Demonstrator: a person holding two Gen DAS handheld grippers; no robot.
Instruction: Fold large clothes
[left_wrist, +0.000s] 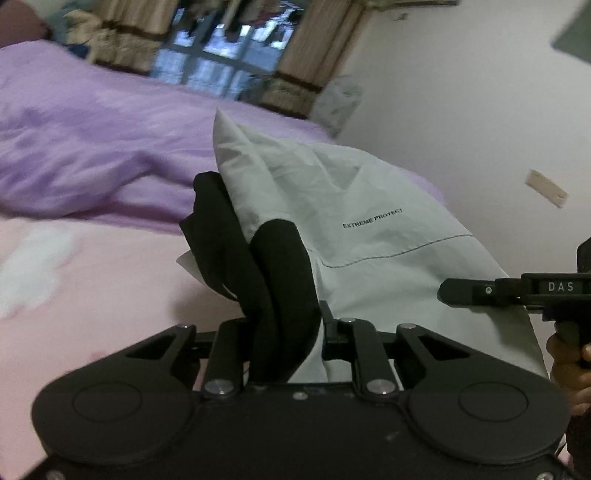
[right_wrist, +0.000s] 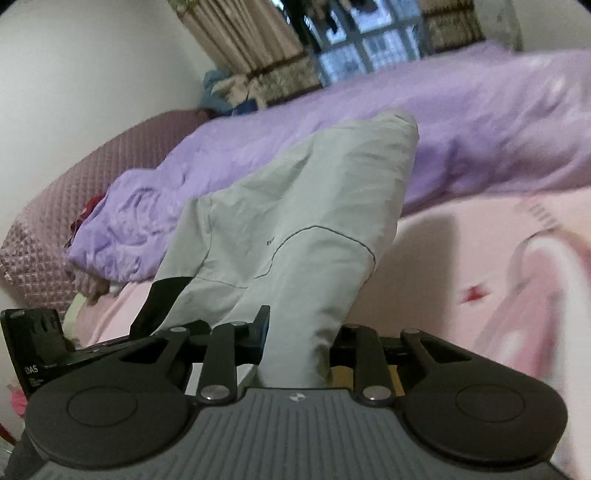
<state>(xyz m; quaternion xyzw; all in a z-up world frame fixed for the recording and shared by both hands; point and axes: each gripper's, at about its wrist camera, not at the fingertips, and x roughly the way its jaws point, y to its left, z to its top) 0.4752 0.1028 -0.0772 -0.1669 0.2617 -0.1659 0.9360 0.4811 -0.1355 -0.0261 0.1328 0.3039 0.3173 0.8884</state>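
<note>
Jaws of the left gripper (left_wrist: 284, 332) are squeezed close together on a thick black fabric band (left_wrist: 273, 295), which is part of the big pale grey jacket with thin dark stitching (left_wrist: 369, 236). In the left wrist view the gripper is tipped sideways, so the room looks slanted. It points up and forward, holding the cloth in the air above the soft pink blanket (left_wrist: 92, 277). The jacket stands up in a point in front of the gripper, and small dark letters on it read "EXTREME PROTECT". A rumpled purple quilt (left_wrist: 92, 129) lies behind the blanket, with brown curtains (left_wrist: 303, 62) and a window (left_wrist: 214, 62) further back. On the right edge the right gripper (left_wrist: 454, 291) pokes in, touching the jacket, and a hand (left_wrist: 569, 354) holds its handle.

In the right wrist view the jaws of the right gripper (right_wrist: 295, 339) are pressed in on a bunch of the same grey jacket (right_wrist: 295, 206). The cloth fills the gap between them. This gripper also points up and forward, tipped a little, and the jacket rises from it like a tent over the pink blanket (right_wrist: 443, 258). The black band (right_wrist: 162, 299) shows at the lower left, just by the left gripper (right_wrist: 37, 347), which sits near the left edge. The purple quilt (right_wrist: 480, 129) lies behind, next to a dark pink bumpy headboard (right_wrist: 74, 177).
</note>
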